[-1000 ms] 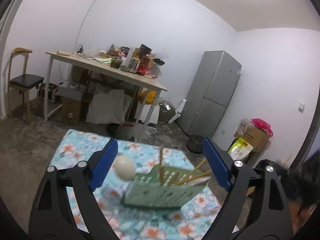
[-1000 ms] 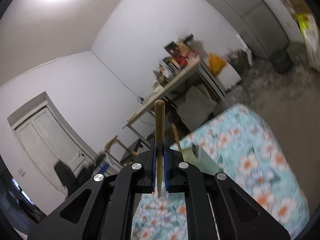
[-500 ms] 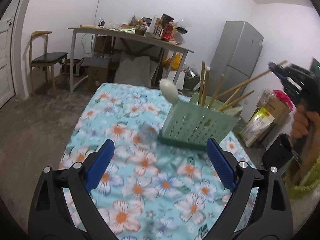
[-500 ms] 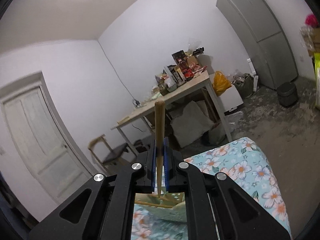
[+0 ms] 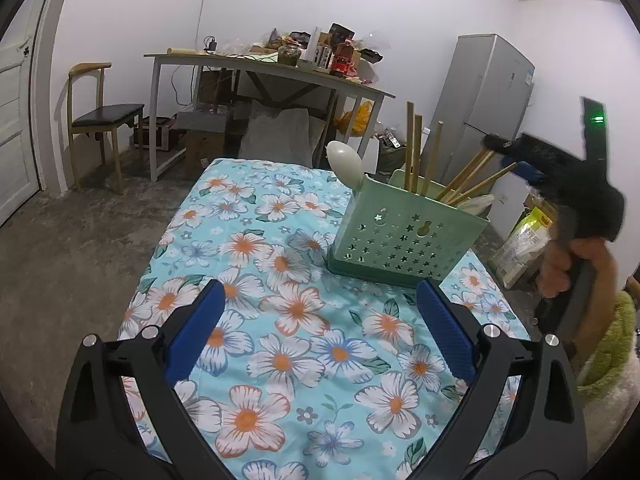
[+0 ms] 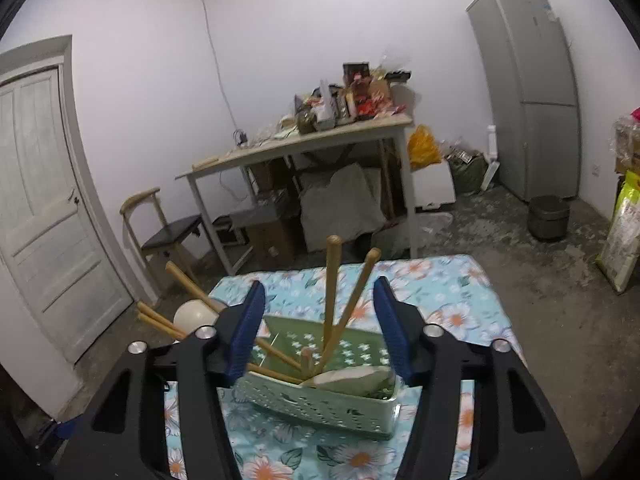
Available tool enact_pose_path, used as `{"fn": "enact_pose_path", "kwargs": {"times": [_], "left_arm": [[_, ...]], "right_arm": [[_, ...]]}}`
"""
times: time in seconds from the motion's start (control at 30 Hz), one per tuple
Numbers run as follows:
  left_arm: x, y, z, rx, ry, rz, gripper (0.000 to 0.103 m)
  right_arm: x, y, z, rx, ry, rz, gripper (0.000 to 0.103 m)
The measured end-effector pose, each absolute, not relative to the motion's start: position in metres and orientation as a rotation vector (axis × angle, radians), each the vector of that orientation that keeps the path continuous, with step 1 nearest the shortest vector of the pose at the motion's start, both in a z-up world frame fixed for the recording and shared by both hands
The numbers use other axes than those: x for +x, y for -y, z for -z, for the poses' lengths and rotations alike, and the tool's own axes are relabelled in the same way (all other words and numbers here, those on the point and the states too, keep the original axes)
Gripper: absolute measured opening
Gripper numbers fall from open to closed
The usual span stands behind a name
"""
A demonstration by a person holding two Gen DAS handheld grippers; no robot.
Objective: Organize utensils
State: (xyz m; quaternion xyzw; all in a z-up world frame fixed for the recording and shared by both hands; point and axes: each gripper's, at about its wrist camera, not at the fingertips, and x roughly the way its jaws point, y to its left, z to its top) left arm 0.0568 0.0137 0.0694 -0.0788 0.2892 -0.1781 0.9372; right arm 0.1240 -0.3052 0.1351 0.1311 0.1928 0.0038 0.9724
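A green perforated basket [image 5: 404, 236] stands on the floral tablecloth and holds several wooden chopsticks [image 5: 414, 152] and a pale spoon [image 5: 346, 162]. My left gripper [image 5: 320, 328] hovers low over the cloth, short of the basket; its jaws are opening wide with nothing between them. My right gripper [image 6: 320, 328] is just above the basket [image 6: 320, 400], and its jaws are opening. A chopstick [image 6: 331, 280] stands in the basket between the blue pads [image 6: 248, 328], touching neither. The spoon [image 6: 194, 314] leans out at the left.
The tablecloth [image 5: 280, 320] covers a small table with concrete floor around it. Behind stand a cluttered desk [image 5: 264, 64], a wooden chair [image 5: 100, 112] and a grey fridge [image 5: 488, 92]. A person's hand [image 5: 568, 264] holds the right gripper at the right edge.
My right gripper has let go of the chopstick, which now stands in the basket, and it has rolled level. The left gripper sank and backed away from the basket, then held still.
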Motion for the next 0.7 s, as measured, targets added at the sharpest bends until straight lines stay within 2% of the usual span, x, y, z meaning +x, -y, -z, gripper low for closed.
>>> {"fn": "enact_pose_path", "kwargs": {"times": [0.23, 0.57, 0.7], "left_arm": [[0.06, -0.01, -0.074, -0.144, -0.584, 0.335, 0.095], [0.08, 0.016, -0.058, -0.03, -0.733, 0.207, 0.095], [0.084, 0.028, -0.066, 0.1, -0.705, 0.125, 0.095]], "right_arm": [[0.063, 0.319, -0.147, 0.331, -0.326, -0.014, 0.073], [0.024, 0.279, -0.072, 0.248, -0.622, 0.074, 0.088], [0.019, 0.259, -0.063, 0.099, -0.668, 0.151, 0.095]]}}
